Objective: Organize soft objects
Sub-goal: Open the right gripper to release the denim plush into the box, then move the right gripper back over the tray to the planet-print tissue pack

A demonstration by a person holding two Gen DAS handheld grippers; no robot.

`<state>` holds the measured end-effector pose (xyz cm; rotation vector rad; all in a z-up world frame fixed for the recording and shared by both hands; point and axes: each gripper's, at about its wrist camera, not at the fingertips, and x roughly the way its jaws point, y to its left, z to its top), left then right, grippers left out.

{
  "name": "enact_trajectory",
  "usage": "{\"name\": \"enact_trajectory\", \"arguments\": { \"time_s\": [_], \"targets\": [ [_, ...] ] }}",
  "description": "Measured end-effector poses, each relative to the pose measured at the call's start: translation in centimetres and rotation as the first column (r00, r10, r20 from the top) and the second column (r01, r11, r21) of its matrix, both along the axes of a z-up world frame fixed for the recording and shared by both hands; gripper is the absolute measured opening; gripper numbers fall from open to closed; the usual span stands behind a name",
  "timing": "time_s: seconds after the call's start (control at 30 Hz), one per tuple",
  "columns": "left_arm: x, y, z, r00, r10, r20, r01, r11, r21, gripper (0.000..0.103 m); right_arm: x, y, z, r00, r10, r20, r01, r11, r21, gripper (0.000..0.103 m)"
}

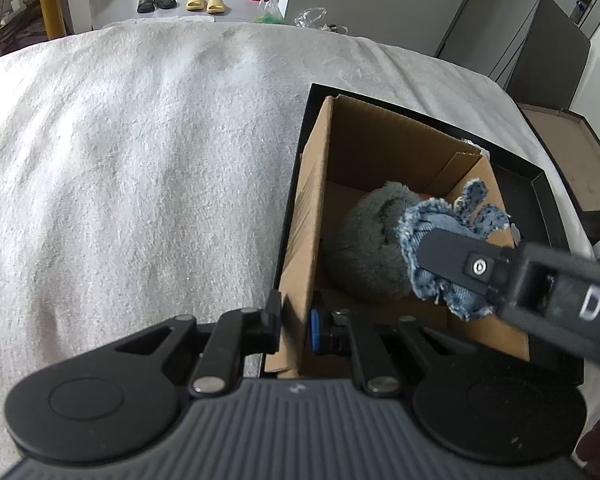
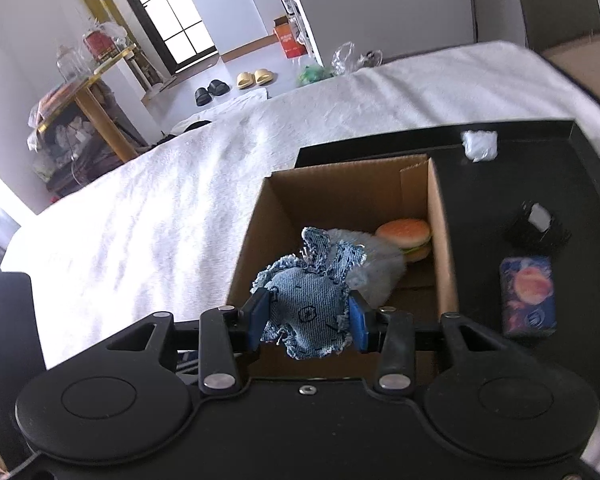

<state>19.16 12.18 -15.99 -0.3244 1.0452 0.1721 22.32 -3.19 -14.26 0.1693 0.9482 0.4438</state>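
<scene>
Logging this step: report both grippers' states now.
Left gripper: shut on the cardboard box wall.
Right gripper: shut on the denim toy.

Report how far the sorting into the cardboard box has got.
Done: a grey plush and a burger toy already lie in the cardboard box. In hand: the right gripper holds a denim toy over the box, while the left gripper pinches the box's wall. Left: dropping the denim toy in.

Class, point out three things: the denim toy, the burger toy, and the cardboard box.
denim toy (image 2: 306, 312), right wrist view, middle of its body
burger toy (image 2: 406, 236), right wrist view, its bun top
cardboard box (image 2: 340, 188), right wrist view, inner far wall
</scene>
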Motion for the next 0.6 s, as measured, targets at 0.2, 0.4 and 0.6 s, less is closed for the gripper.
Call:
{"name": "enact_trajectory", "arguments": {
  "time_s": [0.2,0.4,0.6],
  "targets": [
    [0.0,-0.1,0.1,1.000,-0.002,-0.003,0.002,1.000,0.000,0.012,0.6,-0.8,-0.2,0.995,-0.016,-0.095,0.029,0.990,0.135,0.048],
    [0.0,0.0,0.2,1.000,0.002,-0.011,-0.002,1.000,0.000,0.015,0.6,-1.4,-0.5,0.993,-0.034,-0.112,0.050,0.989,0.141,0.054],
    [0.2,-0.5,0.4,1.000,0.002,-0.024,-0.002,1.000,0.024,0.016,0.3,-2.1,-0.5,0.996,-0.052,-0.076,0.058,0.995,0.076,0.054]
  ]
}}
